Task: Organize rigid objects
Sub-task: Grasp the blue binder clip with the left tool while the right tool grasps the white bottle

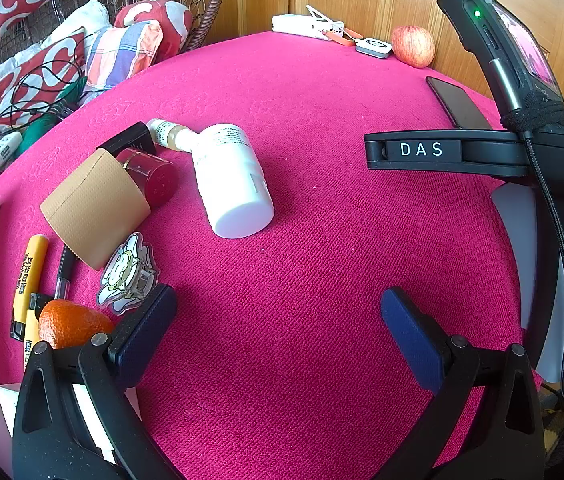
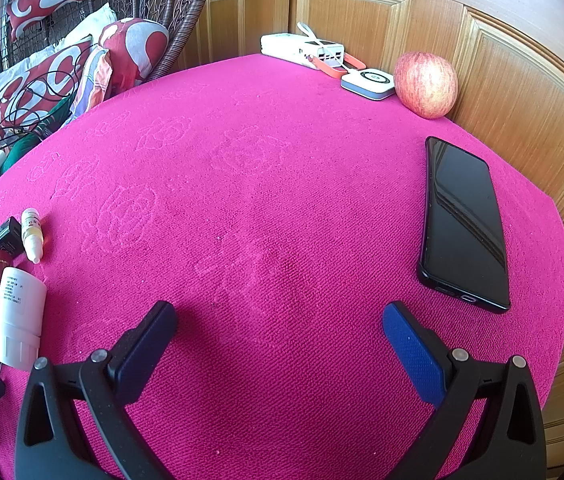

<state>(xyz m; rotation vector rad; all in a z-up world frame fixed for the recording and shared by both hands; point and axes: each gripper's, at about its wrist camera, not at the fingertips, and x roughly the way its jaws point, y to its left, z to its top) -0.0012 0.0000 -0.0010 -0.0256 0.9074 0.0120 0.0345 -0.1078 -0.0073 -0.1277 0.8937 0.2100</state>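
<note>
A white plastic bottle point(image 1: 234, 180) lies on its side on the pink cloth point(image 1: 302, 260); it also shows in the right wrist view point(image 2: 18, 316). Beside it lie a small dropper bottle point(image 1: 168, 133), a red lipstick point(image 1: 150, 174), a tan tape roll point(image 1: 94, 208), a cartoon clip point(image 1: 126, 274), yellow markers point(image 1: 28, 276) and an orange point(image 1: 72, 322). My left gripper point(image 1: 278, 312) is open and empty above bare cloth, right of this pile. My right gripper point(image 2: 280, 326) is open and empty over the cloth; its body shows in the left wrist view point(image 1: 462, 152).
A black phone point(image 2: 464, 224) lies at the right. An apple point(image 2: 426, 84), a small white device point(image 2: 368, 82) and a white power bank point(image 2: 302, 50) sit at the far edge by the wooden doors. A wicker chair with cushions point(image 2: 82, 52) stands far left.
</note>
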